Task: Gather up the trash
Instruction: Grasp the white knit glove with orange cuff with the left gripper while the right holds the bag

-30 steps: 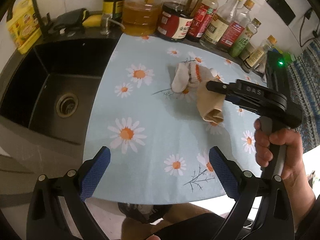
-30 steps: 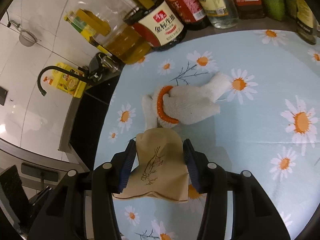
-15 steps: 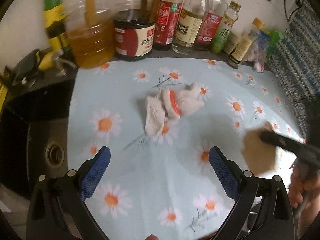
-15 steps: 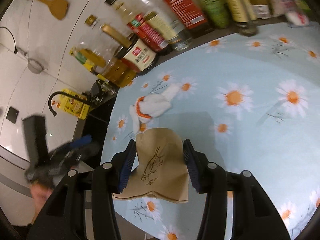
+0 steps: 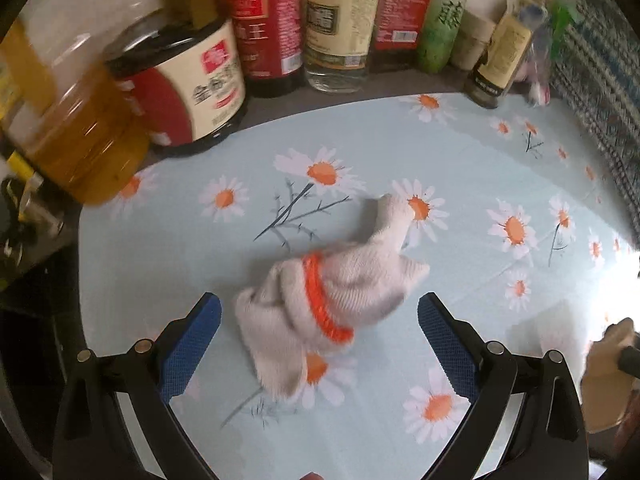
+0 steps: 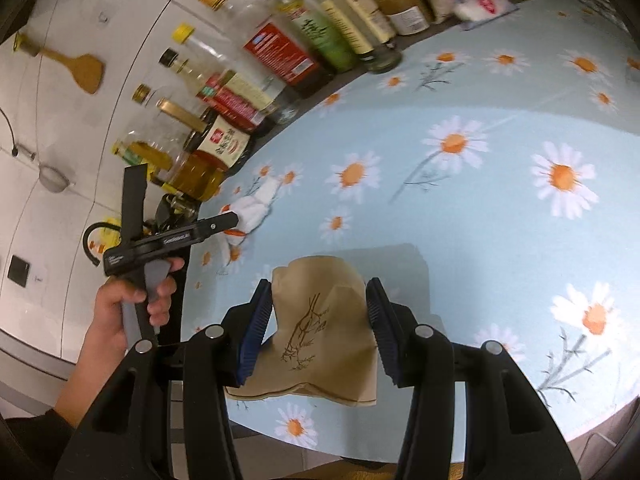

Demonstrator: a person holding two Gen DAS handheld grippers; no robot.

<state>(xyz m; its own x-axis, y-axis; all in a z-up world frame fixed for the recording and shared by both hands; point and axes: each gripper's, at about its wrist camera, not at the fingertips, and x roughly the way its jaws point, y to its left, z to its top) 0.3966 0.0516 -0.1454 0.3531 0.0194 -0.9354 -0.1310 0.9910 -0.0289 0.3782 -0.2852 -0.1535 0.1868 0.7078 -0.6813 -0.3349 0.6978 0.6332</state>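
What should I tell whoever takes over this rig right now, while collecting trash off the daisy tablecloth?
Right gripper: shut on the brown paper napkin, lifted clear of the tablecloth.
Left gripper: open, empty, fingers on either side of the white glove with the orange cuff, not pressing on it.
The glove lies crumpled mid-cloth, in front of the row of sauce bottles.
Done: napkin picked up.
Left: close on the glove, lift it, drop both in the trash. No bin is in view.
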